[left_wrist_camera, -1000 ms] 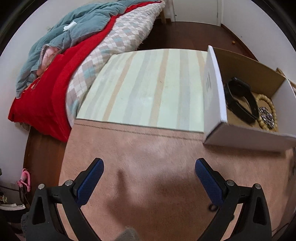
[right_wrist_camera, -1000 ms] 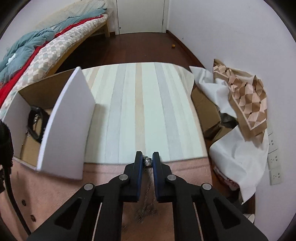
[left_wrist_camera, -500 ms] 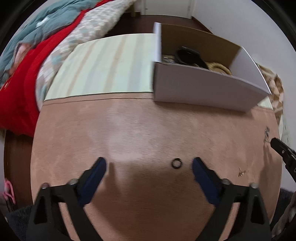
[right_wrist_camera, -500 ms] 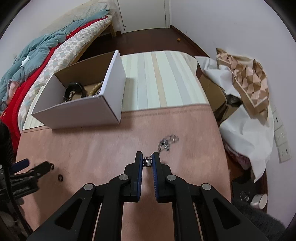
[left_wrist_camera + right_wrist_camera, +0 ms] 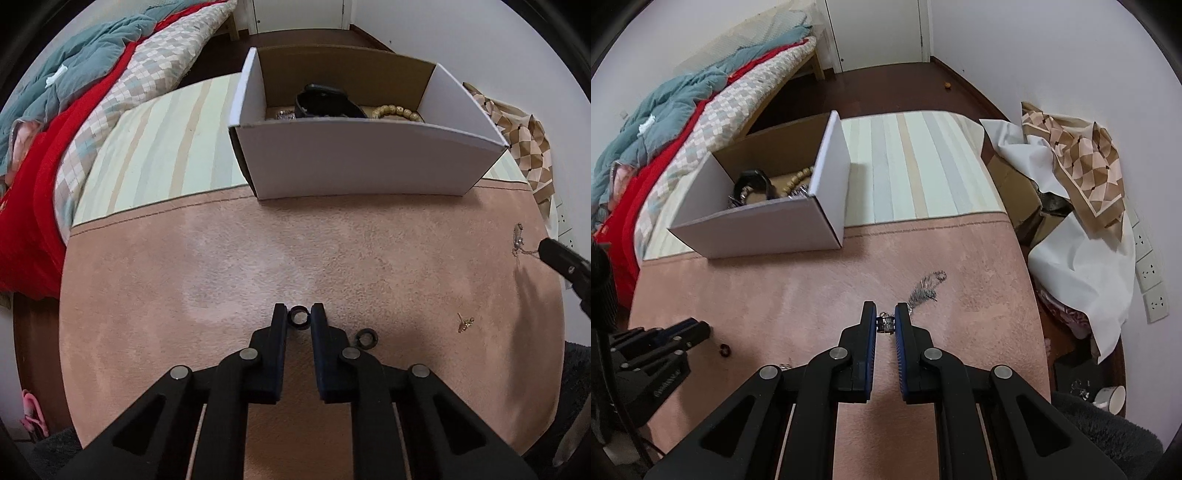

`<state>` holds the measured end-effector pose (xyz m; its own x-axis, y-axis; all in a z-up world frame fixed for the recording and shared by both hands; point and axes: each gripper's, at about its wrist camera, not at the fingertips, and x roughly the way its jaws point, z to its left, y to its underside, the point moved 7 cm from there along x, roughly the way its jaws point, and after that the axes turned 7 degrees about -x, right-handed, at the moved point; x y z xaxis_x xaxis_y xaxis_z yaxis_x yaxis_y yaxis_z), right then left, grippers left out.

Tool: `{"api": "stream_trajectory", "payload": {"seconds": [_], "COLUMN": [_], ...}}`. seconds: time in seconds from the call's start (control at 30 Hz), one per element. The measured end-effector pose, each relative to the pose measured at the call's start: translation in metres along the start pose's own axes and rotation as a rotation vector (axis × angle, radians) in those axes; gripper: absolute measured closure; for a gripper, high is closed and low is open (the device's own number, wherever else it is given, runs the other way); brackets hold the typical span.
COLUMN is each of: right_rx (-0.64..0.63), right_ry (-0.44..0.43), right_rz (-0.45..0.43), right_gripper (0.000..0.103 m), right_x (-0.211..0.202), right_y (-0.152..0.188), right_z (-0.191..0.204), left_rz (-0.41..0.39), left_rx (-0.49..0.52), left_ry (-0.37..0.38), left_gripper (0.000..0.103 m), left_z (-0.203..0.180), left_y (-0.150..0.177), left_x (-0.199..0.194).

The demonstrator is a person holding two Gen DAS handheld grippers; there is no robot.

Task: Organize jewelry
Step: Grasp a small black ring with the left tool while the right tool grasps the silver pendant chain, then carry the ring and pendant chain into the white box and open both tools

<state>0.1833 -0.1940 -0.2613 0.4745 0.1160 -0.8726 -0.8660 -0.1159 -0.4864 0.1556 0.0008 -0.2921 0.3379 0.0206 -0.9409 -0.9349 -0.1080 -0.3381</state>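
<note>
My left gripper (image 5: pixel 299 318) is shut on a small black ring (image 5: pixel 298 319), just above the pink cloth. A second black ring (image 5: pixel 366 337) lies on the cloth right beside it. My right gripper (image 5: pixel 885 320) is shut on the silver chain's clasp (image 5: pixel 886 322); the chain's heap (image 5: pixel 925 287) lies on the cloth just ahead. A white cardboard box (image 5: pixel 364 162) (image 5: pixel 764 225) at the back holds a black watch (image 5: pixel 325 103), a wooden bead bracelet (image 5: pixel 397 112) and silver pieces. A small gold earring (image 5: pixel 464 322) lies at the right.
Pink cloth (image 5: pixel 221 277) covers the near table, a striped mat (image 5: pixel 923 162) the far half. A bed with red and teal blankets (image 5: pixel 55 110) is at the left. Crumpled paper and cartons (image 5: pixel 1071 192) pile up by the right wall.
My left gripper has swung down and right from facing the bed and closed on a black ring. My right gripper has pulled back from the mat, still holding the chain's clasp.
</note>
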Motion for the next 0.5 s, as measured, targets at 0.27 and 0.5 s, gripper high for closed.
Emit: {"api": "stream_trajectory", "payload": {"seconds": [0.27, 0.5], "right_rx": [0.022, 0.021], "right_ry": [-0.074, -0.163], "right_rz": [-0.080, -0.199], "right_gripper": [0.093, 0.093], "right_x": [-0.044, -0.101], "right_y": [-0.030, -0.081], "right_z": [0.005, 0.013], "left_rz": [-0.106, -0.208], "left_rx": [0.016, 0.015], "left_ry": [0.011, 0.031], "left_gripper": [0.093, 0.093], "left_z": [-0.001, 0.002], "left_y": [-0.017, -0.055], "left_x": [-0.050, -0.101]}}
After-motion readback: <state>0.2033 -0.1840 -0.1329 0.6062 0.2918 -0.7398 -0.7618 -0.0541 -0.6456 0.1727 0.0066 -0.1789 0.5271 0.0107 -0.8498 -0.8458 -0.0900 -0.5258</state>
